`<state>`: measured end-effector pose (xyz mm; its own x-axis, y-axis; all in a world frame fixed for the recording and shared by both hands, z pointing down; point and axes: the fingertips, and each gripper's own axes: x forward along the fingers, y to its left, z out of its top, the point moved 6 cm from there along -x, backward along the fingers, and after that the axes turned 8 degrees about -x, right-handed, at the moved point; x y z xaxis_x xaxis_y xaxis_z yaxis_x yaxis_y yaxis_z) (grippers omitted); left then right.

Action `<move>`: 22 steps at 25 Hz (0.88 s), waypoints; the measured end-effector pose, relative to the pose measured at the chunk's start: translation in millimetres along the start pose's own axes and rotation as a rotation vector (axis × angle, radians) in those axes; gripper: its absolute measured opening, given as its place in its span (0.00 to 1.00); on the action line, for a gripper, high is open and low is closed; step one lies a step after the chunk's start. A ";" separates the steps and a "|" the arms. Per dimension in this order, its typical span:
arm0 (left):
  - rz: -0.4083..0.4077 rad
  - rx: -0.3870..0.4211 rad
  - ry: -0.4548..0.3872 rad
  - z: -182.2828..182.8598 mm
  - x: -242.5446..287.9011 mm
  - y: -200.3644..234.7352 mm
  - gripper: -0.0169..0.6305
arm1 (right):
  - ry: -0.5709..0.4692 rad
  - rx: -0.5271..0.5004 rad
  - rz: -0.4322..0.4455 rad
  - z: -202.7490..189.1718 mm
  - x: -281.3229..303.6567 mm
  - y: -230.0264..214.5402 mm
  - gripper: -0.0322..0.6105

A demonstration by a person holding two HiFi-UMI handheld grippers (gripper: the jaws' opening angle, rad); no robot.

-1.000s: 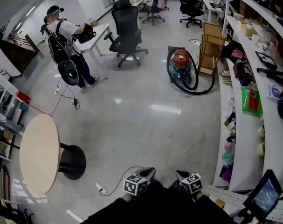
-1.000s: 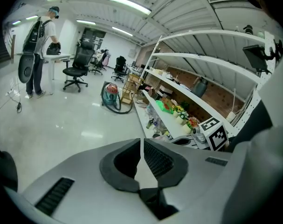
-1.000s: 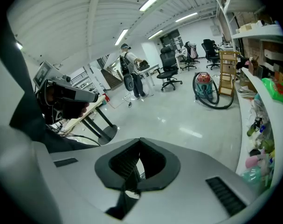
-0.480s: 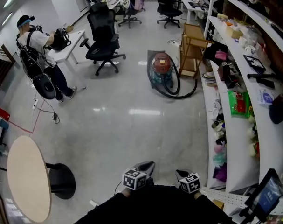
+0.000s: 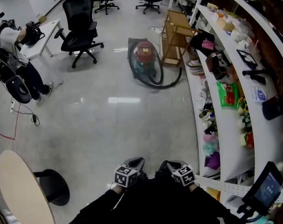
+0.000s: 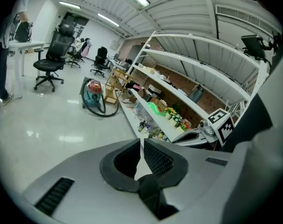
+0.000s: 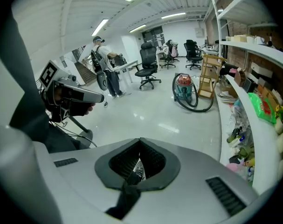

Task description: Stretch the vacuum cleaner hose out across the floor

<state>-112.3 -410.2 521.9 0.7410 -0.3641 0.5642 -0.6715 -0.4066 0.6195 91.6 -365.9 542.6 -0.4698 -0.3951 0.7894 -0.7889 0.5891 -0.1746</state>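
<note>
We hold the left claw and right claw side by side near our body, angled down, both closed and empty. The hose lies looped by the vacuum cleaner, well apart across the floor.

My left hand-held gripper and my right hand-held gripper are grey, with black and white square marks. The vacuum cleaner has a red top and a blue-green body. Its hose is black. The floor is shiny pale grey. The chair is black.
</note>
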 end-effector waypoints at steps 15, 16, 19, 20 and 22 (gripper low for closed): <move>0.215 -0.045 -0.190 136.7 27.1 49.6 0.09 | -0.082 -0.160 0.175 142.0 92.8 -106.2 0.06; 0.224 -0.035 -0.193 147.9 36.4 47.5 0.09 | -0.091 -0.165 0.181 150.1 95.1 -119.7 0.06; 0.235 0.038 -0.153 171.6 70.4 32.3 0.09 | -0.099 -0.145 0.188 160.5 98.1 -158.8 0.06; 0.232 0.061 -0.134 177.2 81.2 27.0 0.09 | -0.100 -0.134 0.188 161.6 99.3 -171.0 0.06; 0.220 0.077 -0.104 188.2 99.4 20.8 0.09 | -0.105 -0.105 0.180 162.5 103.0 -194.8 0.07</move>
<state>-51.9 -612.5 488.1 0.5764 -0.5331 0.6193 -0.8171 -0.3696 0.4424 132.5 -635.9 562.3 -0.6424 -0.3447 0.6845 -0.6457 0.7245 -0.2412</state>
